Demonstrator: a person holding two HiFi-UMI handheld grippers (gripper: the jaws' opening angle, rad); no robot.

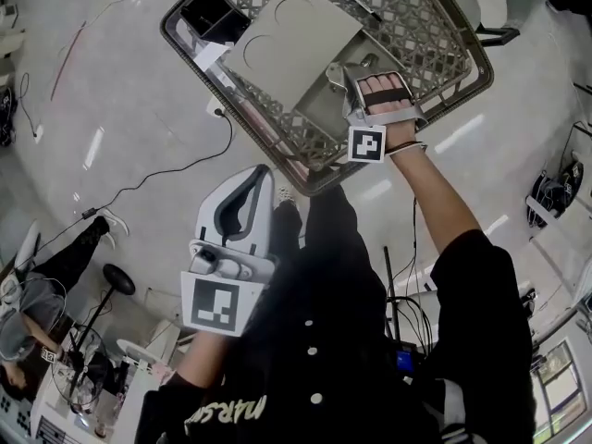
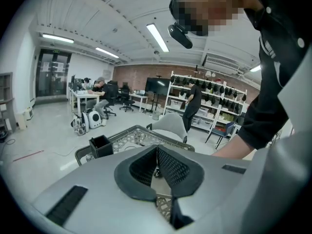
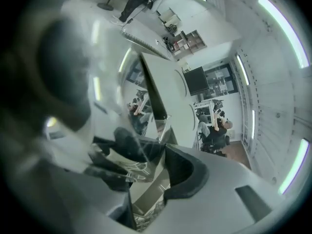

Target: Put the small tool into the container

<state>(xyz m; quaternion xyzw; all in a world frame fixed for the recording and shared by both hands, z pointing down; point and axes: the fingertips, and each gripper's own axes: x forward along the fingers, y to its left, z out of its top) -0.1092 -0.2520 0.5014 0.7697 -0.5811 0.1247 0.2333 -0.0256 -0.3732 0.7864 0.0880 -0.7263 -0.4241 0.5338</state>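
Note:
A metal mesh basket (image 1: 435, 72) fills the top of the head view. A flat grey panel (image 1: 291, 35) with round outlines lies in it, with a small black box (image 1: 211, 15) at its left corner. My right gripper (image 1: 338, 77) reaches over the basket next to the panel. In the right gripper view its jaws (image 3: 151, 155) hold a shiny, blurred small tool (image 3: 129, 167) beside the grey panel (image 3: 170, 96). My left gripper (image 1: 257, 178) hangs below the basket, close to the body. Its pads (image 2: 157, 152) meet, and it faces the basket (image 2: 127, 135) and the black box (image 2: 100, 145).
A black cable (image 1: 176, 169) runs across the floor left of the basket. A seated person (image 1: 37, 294) and a stool base (image 1: 118, 278) are at lower left. Beyond the basket stand a grey chair (image 2: 170, 126) and shelves (image 2: 209, 106).

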